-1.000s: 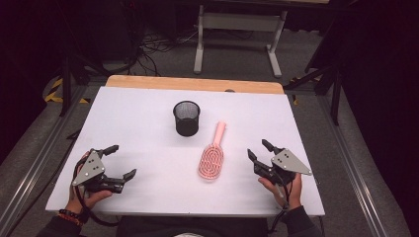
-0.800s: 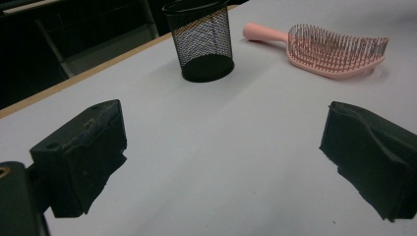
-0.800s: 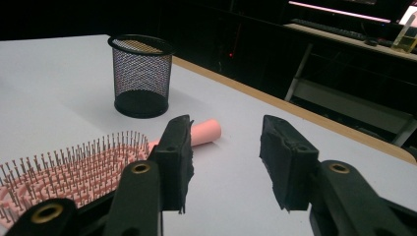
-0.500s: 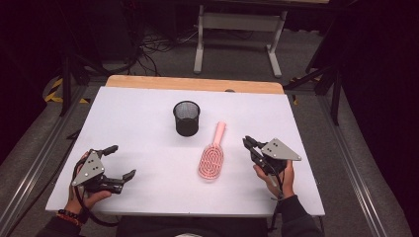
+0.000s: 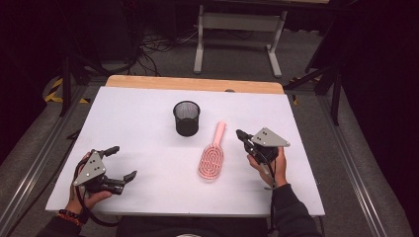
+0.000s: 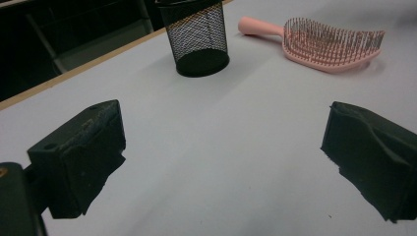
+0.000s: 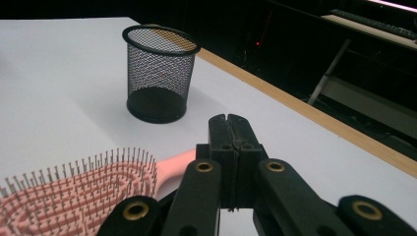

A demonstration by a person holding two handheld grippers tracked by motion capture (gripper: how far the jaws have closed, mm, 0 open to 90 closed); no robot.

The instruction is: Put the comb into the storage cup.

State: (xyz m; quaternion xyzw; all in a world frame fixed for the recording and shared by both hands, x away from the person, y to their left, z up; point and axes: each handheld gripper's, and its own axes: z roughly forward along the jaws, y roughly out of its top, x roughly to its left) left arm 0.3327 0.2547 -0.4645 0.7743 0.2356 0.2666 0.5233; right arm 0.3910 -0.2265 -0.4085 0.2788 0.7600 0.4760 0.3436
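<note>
Right tool closed, empty, beside pink hairbrush; left tool wide open.

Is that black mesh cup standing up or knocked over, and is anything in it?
The black mesh cup stands upright on the white table, open rim upward. It looks empty: only its dark base shows through the mesh.

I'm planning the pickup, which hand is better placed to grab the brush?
Right. The right gripper sits beside the brush handle, jaws shut; the left gripper is open, farther off.
</note>
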